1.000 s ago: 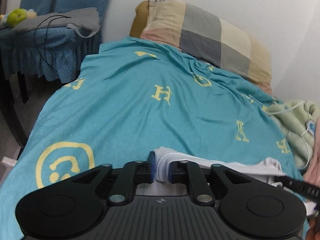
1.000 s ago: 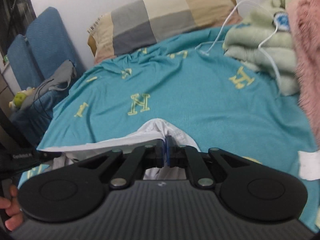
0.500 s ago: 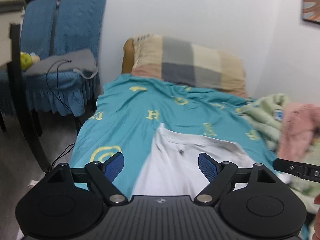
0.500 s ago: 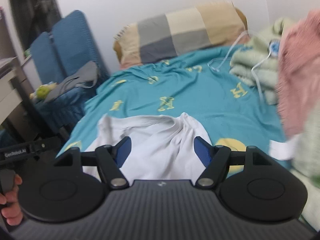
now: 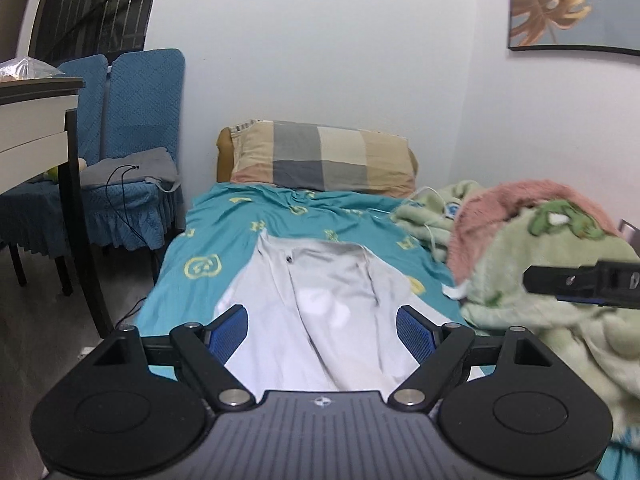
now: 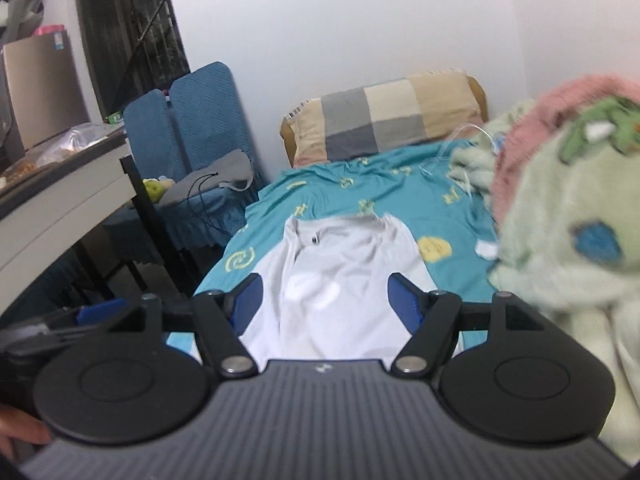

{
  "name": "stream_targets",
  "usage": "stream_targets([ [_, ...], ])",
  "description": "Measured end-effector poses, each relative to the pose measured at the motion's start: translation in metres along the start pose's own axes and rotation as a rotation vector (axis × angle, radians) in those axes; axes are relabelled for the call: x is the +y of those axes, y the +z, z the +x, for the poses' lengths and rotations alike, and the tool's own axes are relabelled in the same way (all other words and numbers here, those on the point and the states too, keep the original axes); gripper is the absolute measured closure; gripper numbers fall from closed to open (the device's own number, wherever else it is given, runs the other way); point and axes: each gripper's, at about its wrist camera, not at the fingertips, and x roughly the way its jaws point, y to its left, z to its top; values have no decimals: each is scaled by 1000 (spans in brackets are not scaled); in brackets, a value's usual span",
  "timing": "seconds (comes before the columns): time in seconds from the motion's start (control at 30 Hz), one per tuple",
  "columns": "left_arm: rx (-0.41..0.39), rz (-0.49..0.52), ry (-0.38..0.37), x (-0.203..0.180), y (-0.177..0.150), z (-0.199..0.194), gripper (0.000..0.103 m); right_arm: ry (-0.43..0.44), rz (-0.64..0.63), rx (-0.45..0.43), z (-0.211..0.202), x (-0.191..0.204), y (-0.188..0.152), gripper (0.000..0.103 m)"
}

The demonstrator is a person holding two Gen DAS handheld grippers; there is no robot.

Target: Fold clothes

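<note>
A white cotton shirt (image 5: 320,316) lies spread out, collar toward the checked beige-and-grey pillow (image 5: 324,158), on the teal bedsheet printed with yellow letters (image 5: 224,232). The left gripper (image 5: 322,332) and the right gripper (image 6: 324,300) both hover above the shirt's near end with their blue-padded jaws spread wide, holding nothing. A fluffy pale-green and pink blanket heap (image 5: 540,248) sits just right of the shirt.

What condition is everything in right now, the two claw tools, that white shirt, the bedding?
left gripper: open, holding nothing.
right gripper: open, holding nothing.
white shirt: spread on the bed, wrinkled, not yet folded.
teal sheet: laid over the bed, creased near the pillow.
checked pillow: lying at the bed's head.
fleece blankets: heaped, unfolded.
</note>
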Motion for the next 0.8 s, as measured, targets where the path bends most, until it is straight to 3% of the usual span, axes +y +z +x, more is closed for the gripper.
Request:
stream_targets([
  [0.2,80,107,22,-14,-43,9,24,8,105,25,-24,-28,-16,32],
  [0.4,188,231,31,-20,-69,65,30,22,161,23,-14,-37,-17,31],
  [0.57,219,390,48,-25,-89,116,32,47,115,32,5,-34,-19,32],
  [0.67,271,365,57,-17,-99,147,46,31,95,59,24,-37,-22,32],
  [0.7,254,340,46,-13,-99,150,54,30,101,75,30,-39,-24,32],
  [0.73,242,316,44,-9,-97,152,74,31,111,89,35,-41,-26,32],
  [0.8,220,251,59,2,-89,151,96,32,132,110,42,-47,-28,32],
])
